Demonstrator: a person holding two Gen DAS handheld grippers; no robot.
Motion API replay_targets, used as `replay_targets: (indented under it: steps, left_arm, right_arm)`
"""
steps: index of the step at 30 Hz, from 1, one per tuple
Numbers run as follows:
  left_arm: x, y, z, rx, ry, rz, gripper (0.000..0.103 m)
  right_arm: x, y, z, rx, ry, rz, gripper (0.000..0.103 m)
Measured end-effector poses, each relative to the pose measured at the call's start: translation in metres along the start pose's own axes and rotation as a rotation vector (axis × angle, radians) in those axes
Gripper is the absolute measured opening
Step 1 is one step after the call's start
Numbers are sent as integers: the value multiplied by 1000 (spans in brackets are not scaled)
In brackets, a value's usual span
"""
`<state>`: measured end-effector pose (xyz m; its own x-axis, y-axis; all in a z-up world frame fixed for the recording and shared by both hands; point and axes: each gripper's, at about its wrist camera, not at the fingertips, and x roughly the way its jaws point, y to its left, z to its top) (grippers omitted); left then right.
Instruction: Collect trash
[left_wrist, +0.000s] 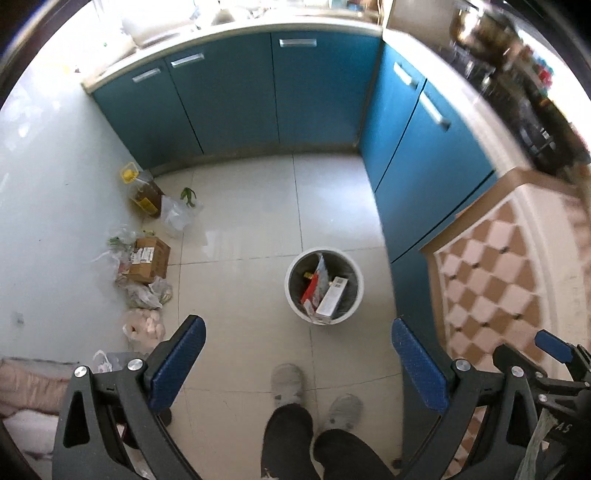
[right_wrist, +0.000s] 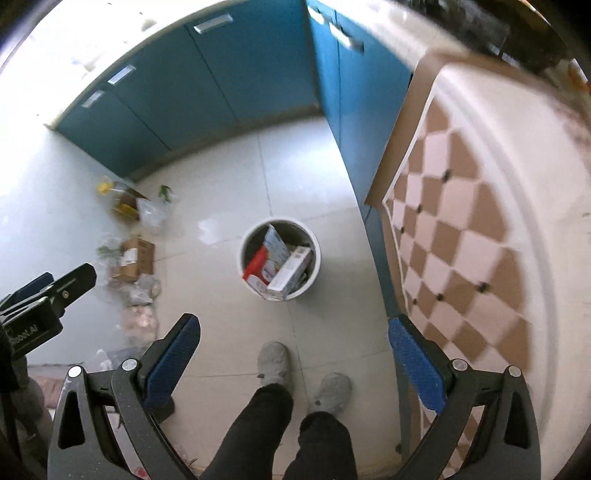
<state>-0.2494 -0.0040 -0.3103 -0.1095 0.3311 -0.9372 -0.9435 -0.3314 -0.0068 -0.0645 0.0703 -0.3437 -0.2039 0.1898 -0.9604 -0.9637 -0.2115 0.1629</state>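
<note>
"AI" lettering on left claw (right_wrist: 70, 280)

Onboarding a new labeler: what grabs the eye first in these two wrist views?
The round white trash bin stands mid-floor on the pale tiles, holding a white carton and red-and-white packaging. Teal cabinet doors wrap the corner behind it, and a brown-and-cream checkered table fills the right side. Along the left wall lies a clutter of a brown cardboard box, plastic bags and a yellow-capped oil bottle; both the left gripper and right gripper are open and empty.
</note>
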Motion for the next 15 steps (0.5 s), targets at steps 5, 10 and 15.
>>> replay_targets:
  steps: [5, 10, 15]
  left_arm:
    - [-75, 1, -10, -21, -51, -63, 103]
    - [-129, 5, -12, -20, -87, -130, 103]
    - [-175, 13, -13, -24, -129, -183, 103]
  right_arm:
    - [-90, 1, -12, -34, -66, 47, 103]
    - [-167, 5, -15, -55, -115, 102, 103]
    - [-223, 14, -15, -71, -152, 166, 103]
